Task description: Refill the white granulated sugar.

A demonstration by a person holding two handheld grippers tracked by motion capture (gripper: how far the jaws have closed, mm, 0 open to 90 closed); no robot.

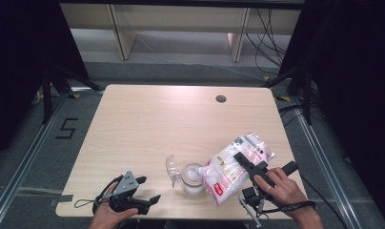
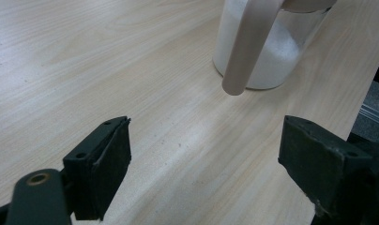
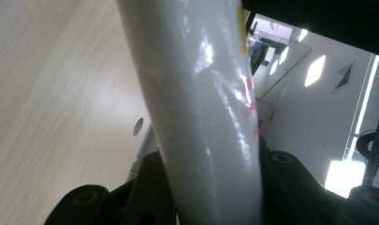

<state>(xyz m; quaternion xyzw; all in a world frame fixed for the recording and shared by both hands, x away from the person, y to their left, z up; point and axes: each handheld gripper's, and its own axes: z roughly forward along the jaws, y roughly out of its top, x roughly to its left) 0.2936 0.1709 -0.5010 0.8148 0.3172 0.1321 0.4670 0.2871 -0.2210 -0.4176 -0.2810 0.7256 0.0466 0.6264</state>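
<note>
The white-filled plastic bag (image 1: pixel 231 167) is clamped between the jaws of the right claw (image 1: pixel 245 162), tilted with its lower end over the mouth of the glass jar (image 1: pixel 193 178) on the tabletop (image 1: pixel 181 119). The left claw (image 1: pixel 147 190), left of the jar, is held wide open and grips nothing.

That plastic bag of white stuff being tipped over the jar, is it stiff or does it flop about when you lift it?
Probably floppy: the bag bulges and sags toward the jar around the right tool clamping it. Its glossy film looks slippery. Being well filled, it is likely fairly heavy for its size.
</note>
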